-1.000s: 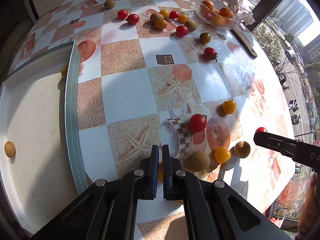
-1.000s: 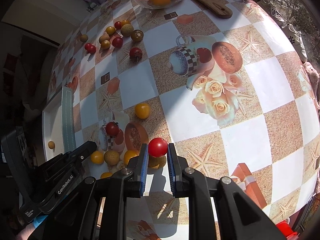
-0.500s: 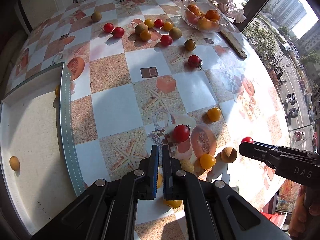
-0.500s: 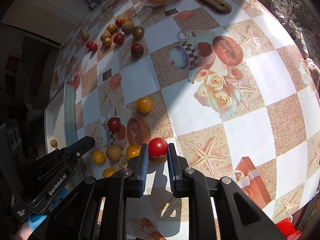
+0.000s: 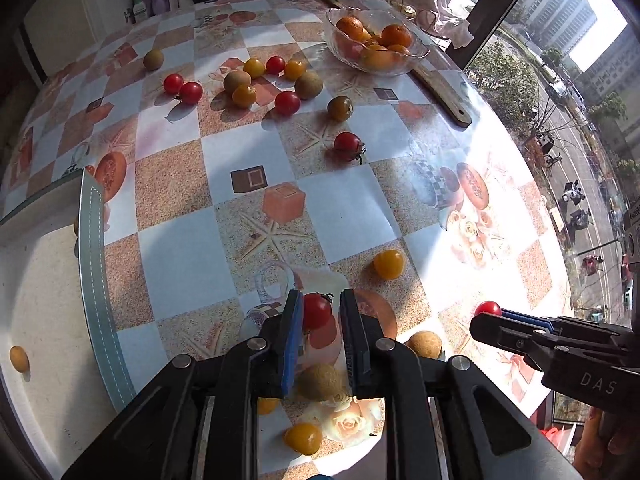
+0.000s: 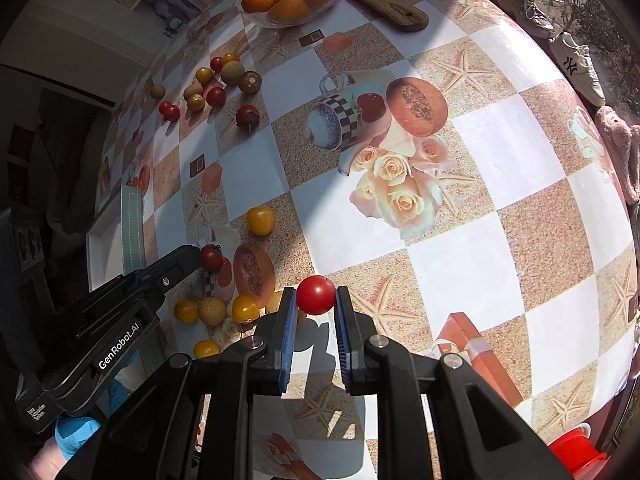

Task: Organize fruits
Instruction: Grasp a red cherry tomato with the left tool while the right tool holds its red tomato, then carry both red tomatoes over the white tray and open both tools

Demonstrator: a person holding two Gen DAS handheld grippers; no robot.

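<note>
Both claws sit at the bottom of their own views, pointing steeply down at the patterned table [image 5: 256, 148]. Left gripper [image 5: 318, 322] has just been opening its jaws, and they now stand apart with a stemmed red tomato [image 5: 316, 311] seen between the blue pads; the pads do not press on it, and a gap shows on its right side. Right gripper [image 6: 316, 308] is clamped on a second red tomato [image 6: 316, 294], pinched at the very tips of its fingers, and in the left view that same pair shows at the right edge of the frame, lower down. Just below the left claw's tips lies a tan round fruit [image 5: 320, 382], with another tan fruit [image 5: 425, 345] to its right and a yellow tomato [image 5: 303, 438] near the bottom centre. One more yellow tomato [image 5: 389, 264] rests alone right of centre. Along the left edge of the left view is a white tray [image 5: 48, 280] with a grey-green rim, holding one small yellow fruit [image 5: 19, 359] at the far left. A loose scatter of red, yellow and brownish fruits [image 5: 244, 88] fills the upper middle, and a glass bowl of oranges [image 5: 376, 42] stands in the upper right beside a wooden board [image 5: 440, 90].
</note>
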